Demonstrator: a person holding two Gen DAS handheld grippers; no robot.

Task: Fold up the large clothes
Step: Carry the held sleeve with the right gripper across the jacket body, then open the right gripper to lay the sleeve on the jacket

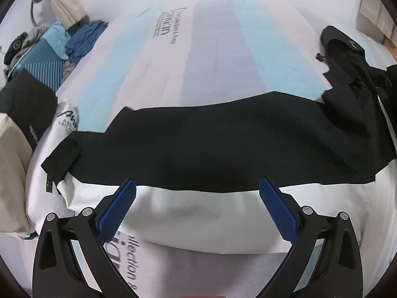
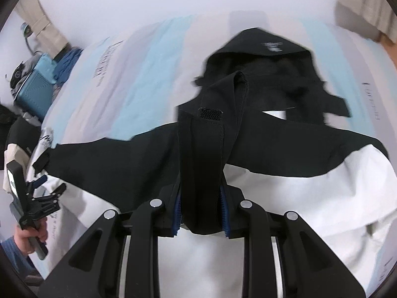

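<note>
One black-and-white jacket (image 1: 211,144) spread across a bed (image 1: 223,49), black upper band running side to side, white lower part toward the near edge, hood (image 2: 263,57) lying at the far right end. Two grippers in play. Left gripper (image 1: 197,206) spread wide, blue ribbed pads (image 1: 116,213) well apart, hovering just over the white hem, nothing between them. Right gripper (image 2: 201,211) clamped tight on a black strap-like front flap (image 2: 206,164) of the jacket, with a small velcro patch (image 2: 210,113) at the flap's top; fabric bunched between the blue pads and draped over the tips. Seen from the right wrist, left gripper at far left, gripped by a bare hand (image 2: 26,238) with a blue sleeve behind it. Bed covered in a white sheet with pale blue stripes and dark printed lettering (image 1: 165,28). Along the left side, one teal ribbed suitcase (image 1: 42,59) with blue and grey clothes heaped on and beside it, plus one further black-and-beige garment (image 1: 19,114) hanging off the bed's edge. Beige curtains (image 1: 65,2) at both upper corners against a plain white wall.
</note>
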